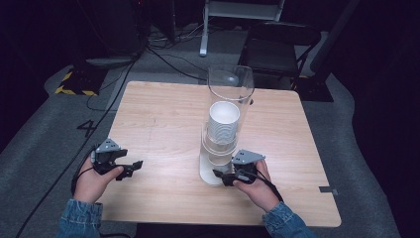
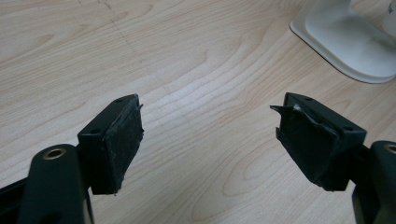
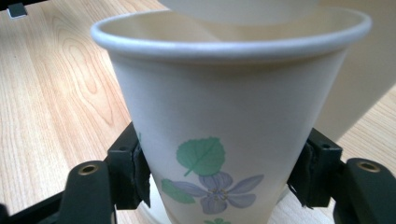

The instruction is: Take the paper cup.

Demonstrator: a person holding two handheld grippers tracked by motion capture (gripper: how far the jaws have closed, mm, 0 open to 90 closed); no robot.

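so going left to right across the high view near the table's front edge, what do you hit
left gripper → white base of the cup dispenser → right gripper, shut on a paper cup

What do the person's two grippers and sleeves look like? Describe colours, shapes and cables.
The left gripper and right gripper are black, each topped by a grey three-cornered plate and trailing a black cable. Their jaws end in blocky black pads with worn edges. The sleeves are blue denim.

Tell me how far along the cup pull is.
Done: the right tongs are shut on the bottom cup under the dispenser. In hand: that cup, its rim close under the stack. Left: drawing it clear; the left tongs hang open over the table.
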